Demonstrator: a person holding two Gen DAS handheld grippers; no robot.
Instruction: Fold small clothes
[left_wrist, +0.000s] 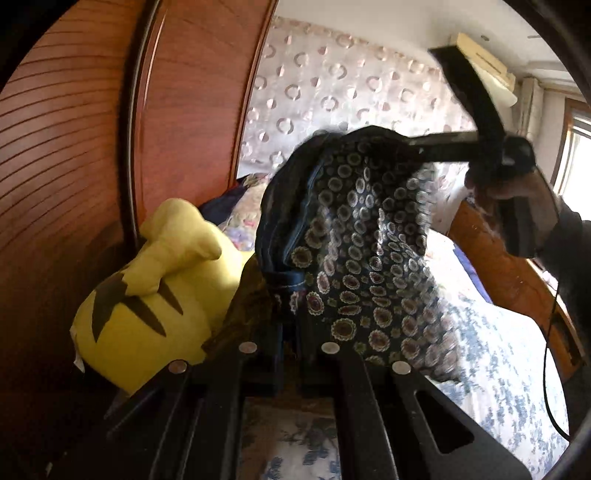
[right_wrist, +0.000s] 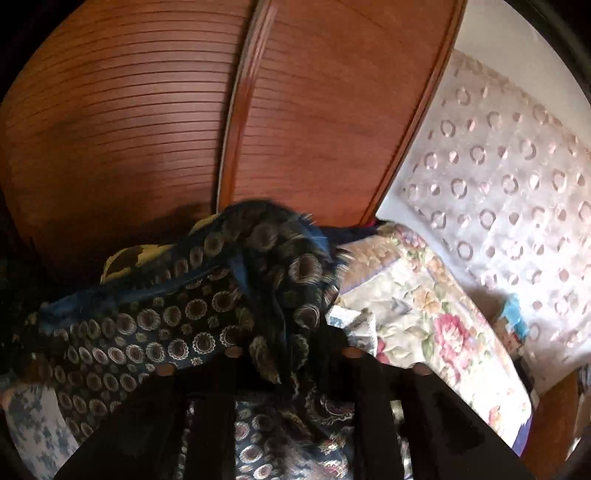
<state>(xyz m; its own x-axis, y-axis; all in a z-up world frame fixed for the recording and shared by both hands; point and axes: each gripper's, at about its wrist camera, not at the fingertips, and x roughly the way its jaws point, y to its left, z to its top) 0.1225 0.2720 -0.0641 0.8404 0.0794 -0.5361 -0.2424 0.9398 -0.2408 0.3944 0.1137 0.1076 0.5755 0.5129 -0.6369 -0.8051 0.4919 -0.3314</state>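
Observation:
A small dark navy garment with a round medallion print (left_wrist: 362, 251) hangs in the air above the bed, stretched between both grippers. My left gripper (left_wrist: 291, 354) is shut on its lower edge. My right gripper (left_wrist: 417, 146) shows at the upper right of the left wrist view, held by a hand, shut on the garment's top corner. In the right wrist view the same garment (right_wrist: 177, 332) bunches between the fingers of the right gripper (right_wrist: 291, 358), which is shut on it, and drapes away to the left.
A yellow plush toy (left_wrist: 155, 306) lies at the left against the wooden wardrobe doors (left_wrist: 74, 155). The bed has a blue-floral white sheet (left_wrist: 491, 354) and a floral quilt (right_wrist: 424, 317). A patterned curtain (left_wrist: 332, 85) hangs behind. A wooden bed frame (left_wrist: 502, 266) runs at right.

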